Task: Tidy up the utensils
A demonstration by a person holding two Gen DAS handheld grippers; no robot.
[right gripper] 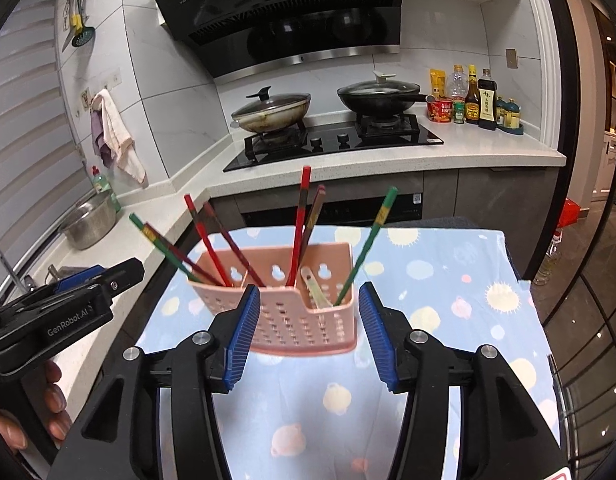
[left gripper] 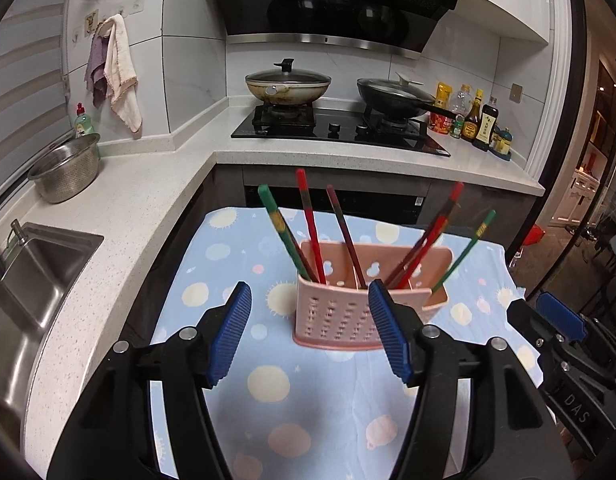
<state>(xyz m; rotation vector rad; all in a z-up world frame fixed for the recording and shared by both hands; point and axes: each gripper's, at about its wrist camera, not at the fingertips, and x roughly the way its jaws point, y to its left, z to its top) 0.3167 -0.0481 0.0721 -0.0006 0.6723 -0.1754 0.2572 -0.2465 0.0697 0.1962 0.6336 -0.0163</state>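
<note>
A pink perforated utensil holder (left gripper: 339,320) (right gripper: 304,328) stands on a table covered with a blue dotted cloth (left gripper: 327,408) (right gripper: 427,280). Several red and green chopsticks (left gripper: 308,220) (right gripper: 300,224) lean out of its compartments, and a pale spoon (right gripper: 315,292) lies in the right one. My left gripper (left gripper: 308,286) is open just in front of the holder, nothing pressed between its blue pads. My right gripper (right gripper: 309,286) is also open in front of the holder, empty. Each gripper shows at the edge of the other's view: the right gripper (left gripper: 559,316), the left gripper (right gripper: 96,280).
A white counter wraps the left and back, with a steel sink (left gripper: 36,272), a steel colander (left gripper: 66,168), a hob with two lidded pans (left gripper: 288,84) and sauce bottles (left gripper: 475,120). A person's hand (right gripper: 52,412) holds the left gripper.
</note>
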